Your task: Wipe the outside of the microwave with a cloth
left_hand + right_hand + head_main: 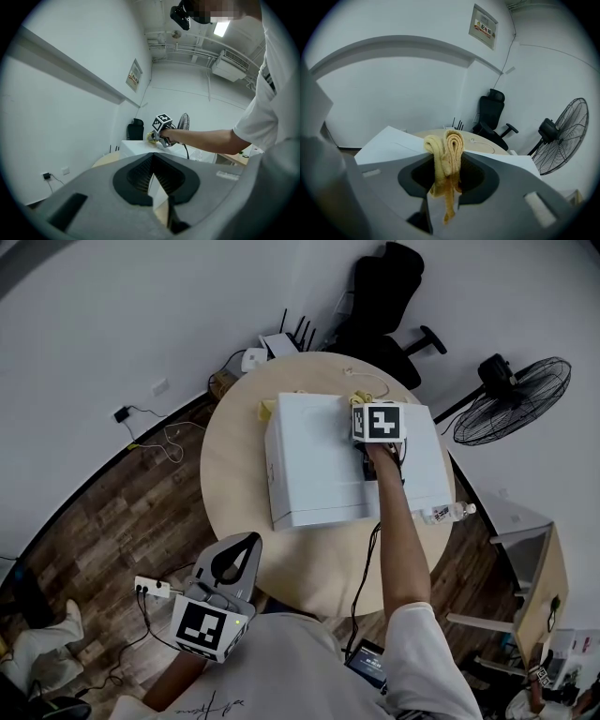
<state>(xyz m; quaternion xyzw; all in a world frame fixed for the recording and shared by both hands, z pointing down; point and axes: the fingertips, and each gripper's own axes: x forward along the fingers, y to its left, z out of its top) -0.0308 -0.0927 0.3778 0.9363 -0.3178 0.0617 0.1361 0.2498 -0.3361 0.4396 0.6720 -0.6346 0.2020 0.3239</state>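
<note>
Evidently the wiping was under way: the right claw (447, 185) clenched the yellow cloth (449, 145) at the far edge of the white microwave's (319, 465) top, on the round table (234, 484). The left claw (247, 547), pressed together and empty, hung near the person, well apart from the microwave. Its sides seemingly were not yet wiped.

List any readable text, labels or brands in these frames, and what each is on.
No text is legible.
Wall sign: red and green print, too small to read.
Bottle label: too small.
Housing sticker: blurred.
Shirt print: script, unreadable.
Marker cube: black-and-white pattern, no letters.
Microwave: no brand visible on its top.
</note>
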